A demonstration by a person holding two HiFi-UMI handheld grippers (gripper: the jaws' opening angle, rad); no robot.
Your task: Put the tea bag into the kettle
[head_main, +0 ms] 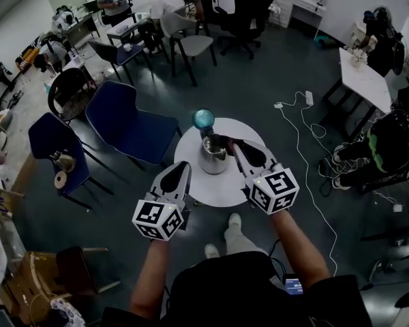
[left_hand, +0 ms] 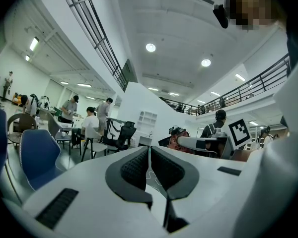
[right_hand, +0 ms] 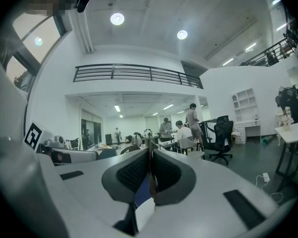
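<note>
A steel kettle (head_main: pixel 213 157) stands open on a small round white table (head_main: pixel 221 189). A teal round lid (head_main: pixel 204 119) lies just behind it. My right gripper (head_main: pixel 230 142) reaches in from the right, with its tips at the kettle's rim. In the right gripper view its jaws (right_hand: pixel 150 156) are pressed together on a thin brownish sliver, the tea bag (right_hand: pixel 151 181), which is mostly hidden. My left gripper (head_main: pixel 183 165) hovers at the table's near left edge, a little short of the kettle. Its jaws (left_hand: pixel 150 151) are shut, and nothing shows between them.
Two blue chairs (head_main: pixel 126 125) stand left of the table. A white cable with a power strip (head_main: pixel 309 99) trails over the floor on the right. A person's legs and shoes (head_main: pixel 235 221) are below the table's near edge. Other people sit at desks (head_main: pixel 133 24) far back.
</note>
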